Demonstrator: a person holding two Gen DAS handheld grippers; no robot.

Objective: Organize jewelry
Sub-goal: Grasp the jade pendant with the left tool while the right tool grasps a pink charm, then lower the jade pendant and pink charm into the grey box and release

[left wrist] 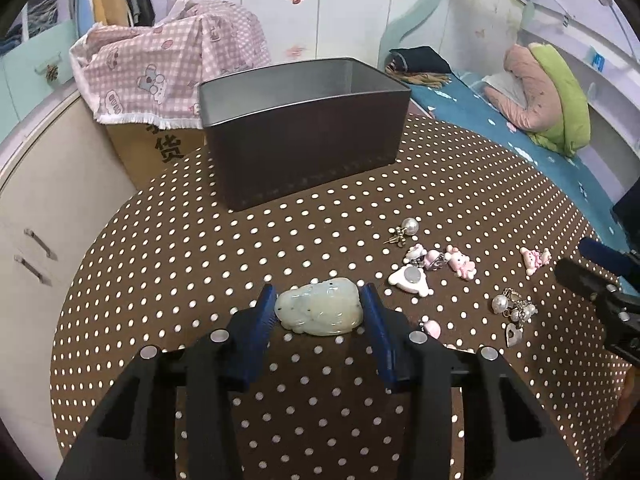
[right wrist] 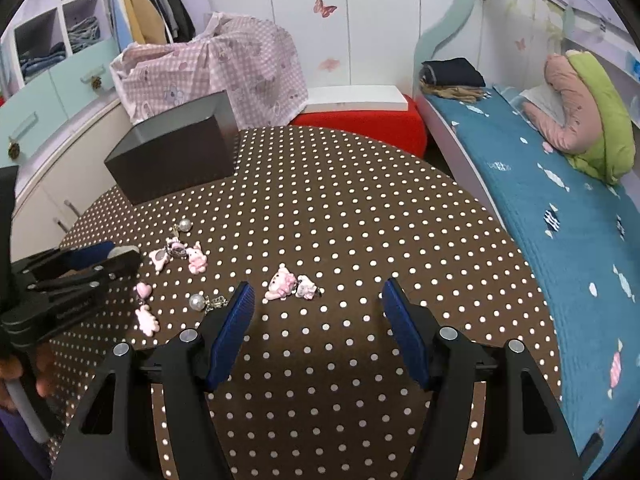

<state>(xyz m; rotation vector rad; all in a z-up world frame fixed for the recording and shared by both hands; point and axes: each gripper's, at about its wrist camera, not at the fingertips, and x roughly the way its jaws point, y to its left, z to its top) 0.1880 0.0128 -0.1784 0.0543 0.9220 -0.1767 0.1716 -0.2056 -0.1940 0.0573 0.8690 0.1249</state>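
My left gripper (left wrist: 320, 302) is shut on a pale green jade pendant (left wrist: 320, 312), held between its blue pads just above the dotted tablecloth. A dark open box (left wrist: 304, 136) stands farther back, also in the right wrist view (right wrist: 176, 152). Loose jewelry lies to the right: a pearl earring (left wrist: 404, 230), pink charms (left wrist: 440, 266), a pink bear charm (left wrist: 534, 260) and a pearl cluster (left wrist: 514, 308). My right gripper (right wrist: 318, 296) is open and empty above the cloth, with a pink charm pair (right wrist: 290, 286) just ahead of it. The left gripper shows at the left in the right wrist view (right wrist: 116, 258).
The round table (right wrist: 360, 208) carries a brown white-dotted cloth. A pink checked cloth (left wrist: 168, 60) covers a carton behind the box. A bed with a blue cover (right wrist: 560, 208) runs along the right. A red stool (right wrist: 368, 124) stands behind the table.
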